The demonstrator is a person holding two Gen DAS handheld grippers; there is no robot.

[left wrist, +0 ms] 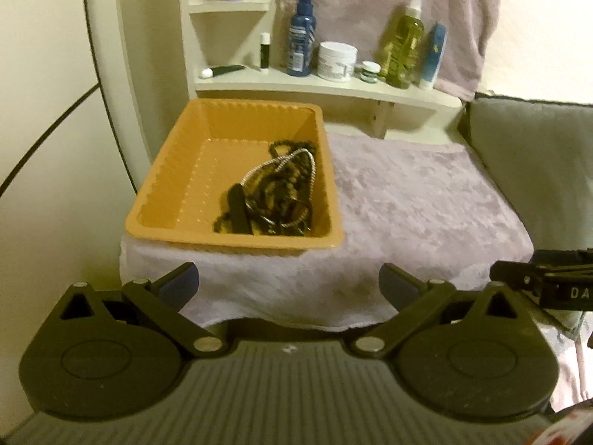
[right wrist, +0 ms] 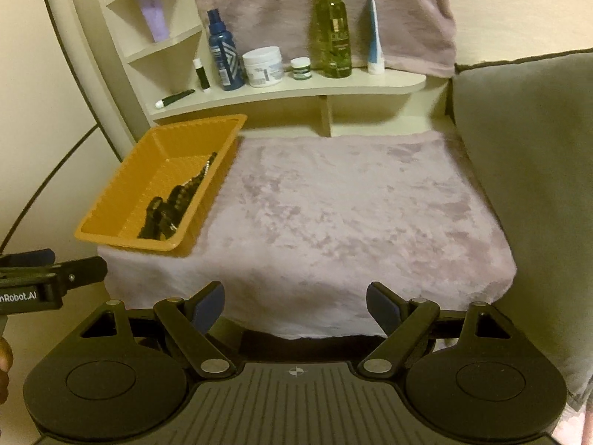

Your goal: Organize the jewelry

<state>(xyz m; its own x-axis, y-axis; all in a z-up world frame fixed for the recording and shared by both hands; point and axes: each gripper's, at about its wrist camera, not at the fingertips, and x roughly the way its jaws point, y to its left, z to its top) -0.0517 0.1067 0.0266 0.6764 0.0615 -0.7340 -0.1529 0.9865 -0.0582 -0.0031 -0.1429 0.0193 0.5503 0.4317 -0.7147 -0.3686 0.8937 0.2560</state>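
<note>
An orange plastic tray (left wrist: pixel 174 170) stands at the left of a surface covered by a pale lilac fluffy cloth (left wrist: pixel 415 200). A tangle of jewelry (left wrist: pixel 276 193) lies in the tray's right part: dark bead strands, a silver chain and a dark clip. The tray (right wrist: pixel 122 193) and the jewelry (right wrist: pixel 174 200) also show in the right wrist view. My left gripper (left wrist: pixel 289 283) is open and empty, held in front of the cloth's near edge. My right gripper (right wrist: pixel 295 306) is open and empty, beside it to the right.
A cream shelf (right wrist: pixel 289 92) behind the cloth holds a blue bottle (right wrist: pixel 222 52), a white jar (right wrist: pixel 264 66), a green spray bottle (right wrist: pixel 333 33), a tube (right wrist: pixel 375 37) and small items. A grey cushion (right wrist: pixel 526 155) stands at the right. The lilac cloth (right wrist: pixel 352 215) lies bare beside the tray.
</note>
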